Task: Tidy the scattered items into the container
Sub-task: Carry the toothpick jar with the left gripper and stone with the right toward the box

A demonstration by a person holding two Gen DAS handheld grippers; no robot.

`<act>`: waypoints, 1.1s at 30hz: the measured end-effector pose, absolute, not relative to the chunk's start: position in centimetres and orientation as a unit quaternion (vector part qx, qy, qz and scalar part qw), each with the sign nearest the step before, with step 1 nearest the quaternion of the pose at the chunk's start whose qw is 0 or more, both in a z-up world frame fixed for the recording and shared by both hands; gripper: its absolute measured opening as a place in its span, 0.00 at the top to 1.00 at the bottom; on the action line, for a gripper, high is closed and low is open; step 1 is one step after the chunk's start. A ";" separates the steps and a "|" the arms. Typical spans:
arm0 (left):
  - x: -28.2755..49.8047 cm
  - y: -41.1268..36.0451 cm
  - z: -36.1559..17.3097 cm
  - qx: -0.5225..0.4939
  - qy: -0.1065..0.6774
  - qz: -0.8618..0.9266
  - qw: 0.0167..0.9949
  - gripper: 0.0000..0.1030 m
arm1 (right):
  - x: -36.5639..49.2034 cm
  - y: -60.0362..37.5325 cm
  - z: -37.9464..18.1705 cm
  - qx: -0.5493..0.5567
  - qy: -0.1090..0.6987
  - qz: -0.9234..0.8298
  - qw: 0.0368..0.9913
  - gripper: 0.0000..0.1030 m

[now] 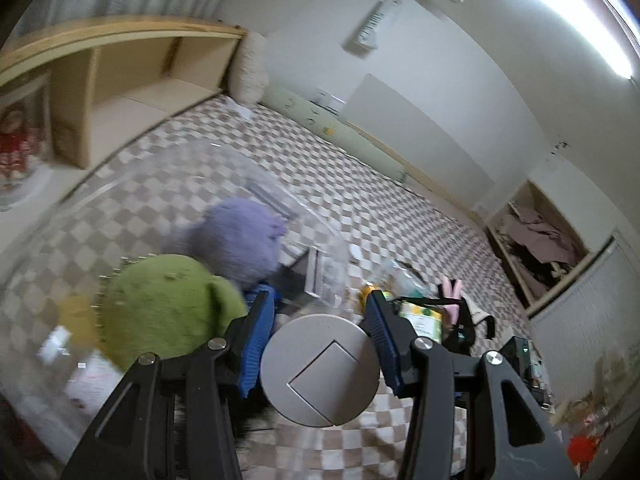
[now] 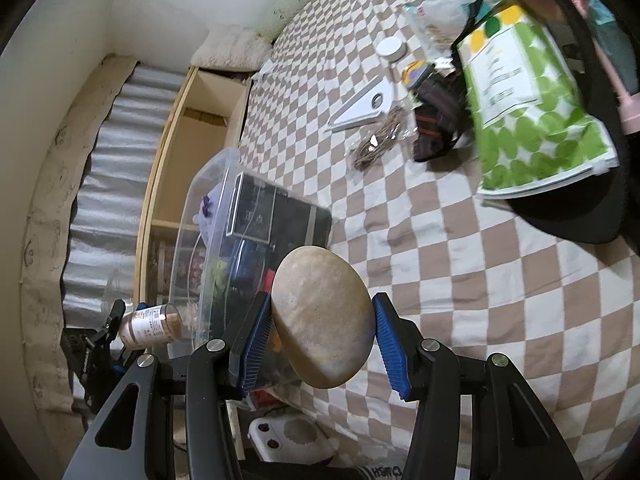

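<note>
My left gripper (image 1: 320, 320) is shut on a round bottle, whose grey flip-top lid (image 1: 320, 370) faces the camera. In the right wrist view the same bottle (image 2: 150, 326) hangs beside the clear plastic container (image 2: 208, 184). The container (image 1: 120, 184) holds a green plush (image 1: 160, 312) and a purple plush (image 1: 236, 240). My right gripper (image 2: 322, 320) is shut on a smooth tan stone (image 2: 322, 320), held above the checkered bed by the container's near end. Scattered items lie beyond: a green-dotted packet (image 2: 528, 92), a white triangular piece (image 2: 366, 106), a white jar lid (image 2: 390, 48), a twine bundle (image 2: 380, 140).
A checkered quilt (image 2: 500, 280) covers the bed. A black box (image 2: 276, 212) leans against the container. A wooden shelf unit (image 1: 120, 80) stands along the bed's side. A dark strapped pouch (image 2: 440, 120) and a pink stand (image 2: 616, 80) sit near the packet. A white device (image 2: 292, 436) lies below the bed edge.
</note>
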State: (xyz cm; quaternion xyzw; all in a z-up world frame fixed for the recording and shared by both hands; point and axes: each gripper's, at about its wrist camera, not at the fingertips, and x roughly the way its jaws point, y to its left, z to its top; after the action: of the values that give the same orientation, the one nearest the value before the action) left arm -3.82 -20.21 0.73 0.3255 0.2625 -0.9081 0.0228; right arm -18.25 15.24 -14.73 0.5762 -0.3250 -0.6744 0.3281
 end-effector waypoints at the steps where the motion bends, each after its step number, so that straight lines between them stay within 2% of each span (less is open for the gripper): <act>1: -3.6 -20.5 0.6 0.329 0.256 -0.908 0.032 0.53 | -18.2 14.9 -14.8 0.578 -0.324 -0.672 0.330 0.49; 10: -1.9 -22.3 -1.3 0.364 0.227 -0.900 0.069 0.53 | -18.0 12.9 -15.0 0.588 -0.316 -0.662 0.341 0.49; 18: 0.1 -23.0 -2.2 0.400 0.159 -0.897 0.104 0.53 | -17.8 12.4 -15.0 0.591 -0.313 -0.660 0.344 0.49; 24: -0.7 -22.0 -4.3 0.454 0.139 -0.875 0.090 0.53 | -17.5 11.9 -15.0 0.594 -0.308 -0.659 0.345 0.49; 25: -0.9 -21.8 -4.4 0.457 0.135 -0.875 0.088 0.52 | -17.4 11.7 -14.9 0.593 -0.307 -0.659 0.346 0.49; 28: -1.2 -21.2 -4.0 0.449 0.127 -0.880 0.087 0.26 | -17.3 11.6 -14.7 0.591 -0.302 -0.661 0.350 0.49; 33: -1.3 -21.5 -3.2 0.430 0.137 -0.888 0.089 0.24 | -17.1 10.9 -14.0 0.587 -0.287 -0.667 0.358 0.49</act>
State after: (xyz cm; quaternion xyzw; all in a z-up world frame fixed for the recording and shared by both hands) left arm -1.35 -21.50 -3.23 0.4300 0.1369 -0.8879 0.0894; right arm -17.09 10.94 -14.02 0.5872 -0.2869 -0.6670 0.3578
